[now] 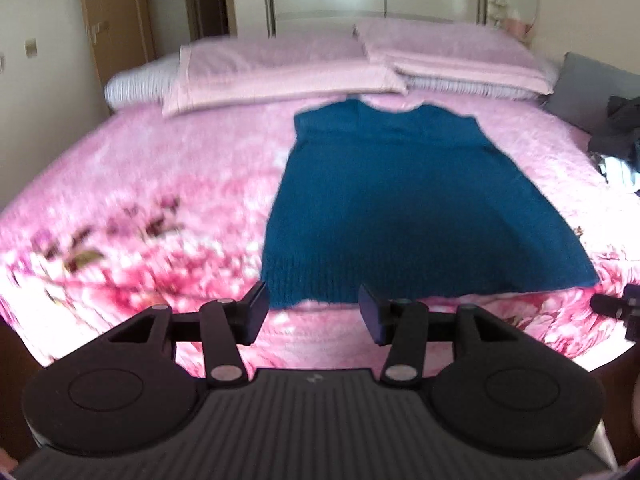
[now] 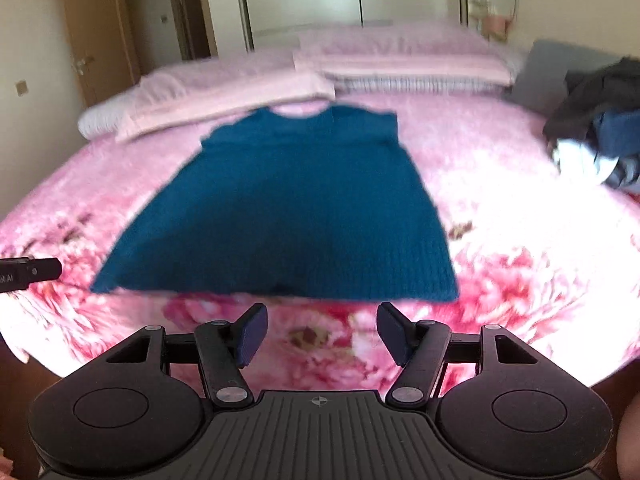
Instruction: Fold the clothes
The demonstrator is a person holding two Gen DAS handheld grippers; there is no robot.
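Note:
A teal knitted sleeveless top [image 1: 404,204] lies flat on the pink floral bed, neckline toward the pillows and hem toward me; it also shows in the right wrist view [image 2: 288,216]. My left gripper [image 1: 312,314] is open and empty, just short of the hem's left corner. My right gripper [image 2: 320,334] is open and empty, just short of the hem near its right half. A tip of the right gripper [image 1: 618,308] shows at the right edge of the left wrist view. A tip of the left gripper [image 2: 28,274] shows at the left edge of the right wrist view.
The pink floral bedspread [image 1: 140,208] covers the whole bed. Two pink pillows [image 1: 280,68] lie at the head. A pile of dark and white clothes [image 2: 596,136] sits at the bed's right side by a grey cushion [image 2: 548,72]. Wardrobe doors and a wooden door stand behind.

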